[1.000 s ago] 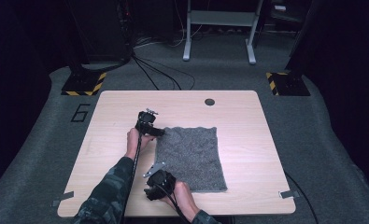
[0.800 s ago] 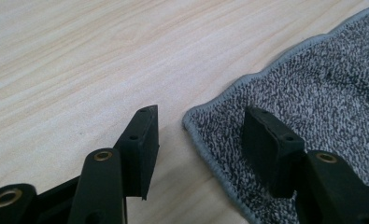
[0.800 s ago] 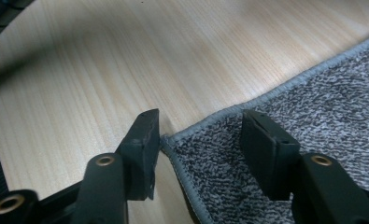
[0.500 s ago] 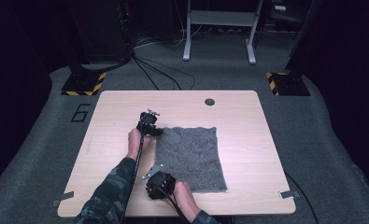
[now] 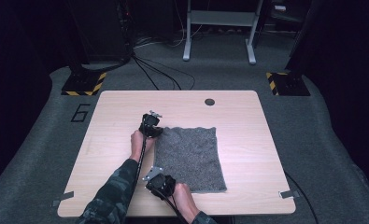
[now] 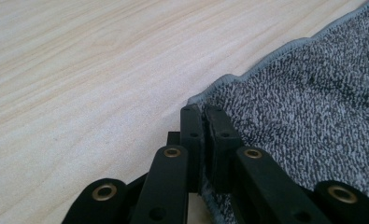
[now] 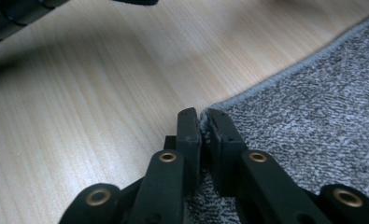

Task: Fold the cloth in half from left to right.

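Observation:
A grey towel (image 5: pixel 189 156) lies flat on the light wooden table (image 5: pixel 121 112). My left gripper (image 5: pixel 157 132) is at the towel's far left corner. In the left gripper view the towel's hemmed corner (image 6: pixel 313 88) is pinched between the jaws of the left gripper (image 6: pixel 203 112), which have just been closing. My right gripper (image 5: pixel 157 181) sits at the near left corner. Its jaws have also just been closing, and in the right gripper view the right gripper (image 7: pixel 202 114) is shut on the towel's edge (image 7: pixel 313 107).
A dark round hole (image 5: pixel 209 101) sits in the tabletop near its far edge. Tape strips mark the near corners (image 5: pixel 287 193). Bare wood lies left of the towel. On the carpet beyond are cables, stand legs (image 5: pixel 187 51) and hazard-striped bases (image 5: pixel 84 86).
Both hands stay at the towel's left corners. The towel lies as before.

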